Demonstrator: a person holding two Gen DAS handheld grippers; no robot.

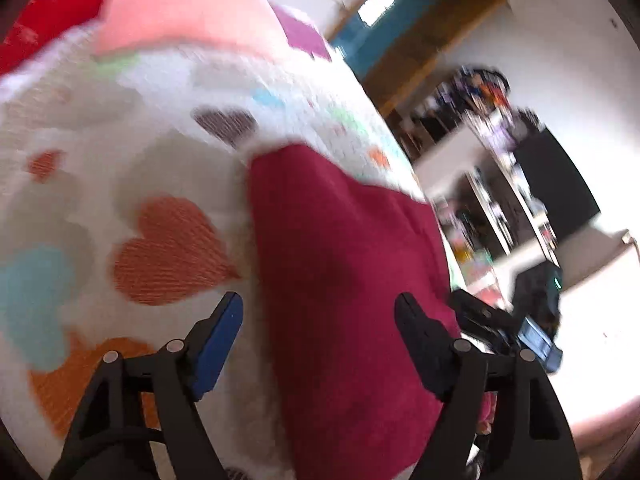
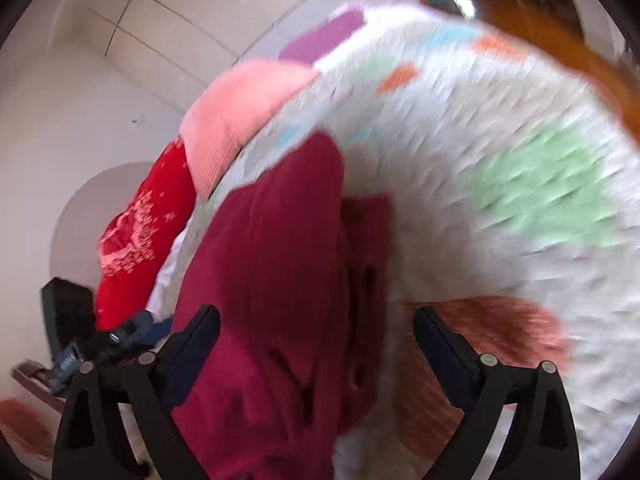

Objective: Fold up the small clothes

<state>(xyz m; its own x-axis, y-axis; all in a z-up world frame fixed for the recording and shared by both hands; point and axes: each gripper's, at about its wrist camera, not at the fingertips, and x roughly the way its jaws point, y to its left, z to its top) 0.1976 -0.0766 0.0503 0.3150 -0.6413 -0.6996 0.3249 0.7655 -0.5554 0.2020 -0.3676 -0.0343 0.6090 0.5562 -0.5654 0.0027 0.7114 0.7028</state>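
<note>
Bedding fills most of both views: a white fleece blanket (image 1: 132, 128) printed with coloured hearts serves as the work surface. On it lies the dark red garment (image 1: 340, 280), the likely piece to fold, filling the centre and lower middle of each frame; in the right wrist view it looks bunched lengthwise, with small slits that may be buttonholes. A pink cloth (image 1: 188, 4) and a bright red patterned cloth (image 2: 136, 232) sit at the upper left, apparently set aside. Both pairs of tongs, left (image 1: 320, 340) and right (image 2: 316, 344), stand spread wide and grip nothing, straddling the garment, probably ready to pinch its edges. Blanket lies free around the garment, giving room to spread it.
</note>
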